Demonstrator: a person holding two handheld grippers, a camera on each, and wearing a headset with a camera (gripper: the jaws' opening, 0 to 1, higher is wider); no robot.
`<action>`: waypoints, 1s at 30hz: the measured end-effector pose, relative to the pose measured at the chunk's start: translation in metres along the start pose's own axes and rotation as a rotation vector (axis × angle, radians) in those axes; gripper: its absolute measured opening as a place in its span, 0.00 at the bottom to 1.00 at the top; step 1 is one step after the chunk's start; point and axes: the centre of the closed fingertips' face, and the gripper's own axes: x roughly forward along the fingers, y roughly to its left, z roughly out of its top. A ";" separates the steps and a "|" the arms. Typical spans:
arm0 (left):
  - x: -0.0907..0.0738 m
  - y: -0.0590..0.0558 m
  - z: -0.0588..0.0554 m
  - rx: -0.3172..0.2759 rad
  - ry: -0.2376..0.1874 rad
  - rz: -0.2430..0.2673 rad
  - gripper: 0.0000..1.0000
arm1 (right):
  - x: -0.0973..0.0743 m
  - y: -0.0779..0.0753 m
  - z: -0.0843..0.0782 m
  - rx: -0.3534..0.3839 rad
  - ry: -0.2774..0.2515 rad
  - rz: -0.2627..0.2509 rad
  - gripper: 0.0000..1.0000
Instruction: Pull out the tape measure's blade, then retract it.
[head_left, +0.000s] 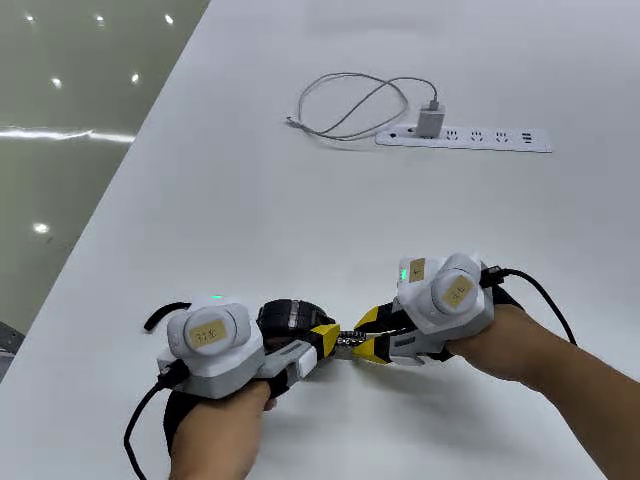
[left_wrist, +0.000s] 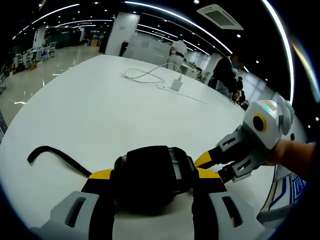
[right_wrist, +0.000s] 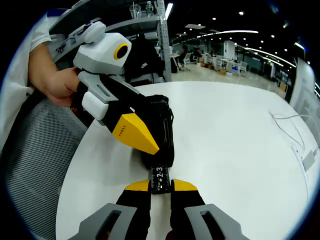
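A black tape measure (head_left: 290, 316) lies on the white table, held between the yellow-tipped jaws of my left gripper (head_left: 302, 338). In the left gripper view its round case (left_wrist: 152, 177) sits squeezed in my left gripper (left_wrist: 152, 176). A short length of blade (head_left: 347, 342) sticks out to the right. My right gripper (head_left: 364, 334) is shut on that blade tip. In the right gripper view the numbered blade (right_wrist: 160, 179) runs from the case (right_wrist: 161, 125) into my right gripper (right_wrist: 160, 186).
A white power strip (head_left: 465, 137) with a charger (head_left: 430, 122) and looped cable (head_left: 350, 105) lies at the far side of the table (head_left: 300, 200). The tape measure's black strap (left_wrist: 55, 155) trails to the left. The table's left edge runs diagonally nearby.
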 end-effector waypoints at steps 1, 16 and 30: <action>0.000 0.000 0.000 0.000 0.000 0.000 0.58 | 0.000 0.000 0.000 0.000 -0.001 0.000 0.11; 0.000 0.000 0.000 0.002 0.001 0.000 0.58 | 0.009 0.001 0.007 0.007 -0.016 0.004 0.11; 0.000 -0.001 -0.001 0.004 0.004 0.002 0.58 | 0.015 0.001 0.010 0.009 -0.026 0.008 0.11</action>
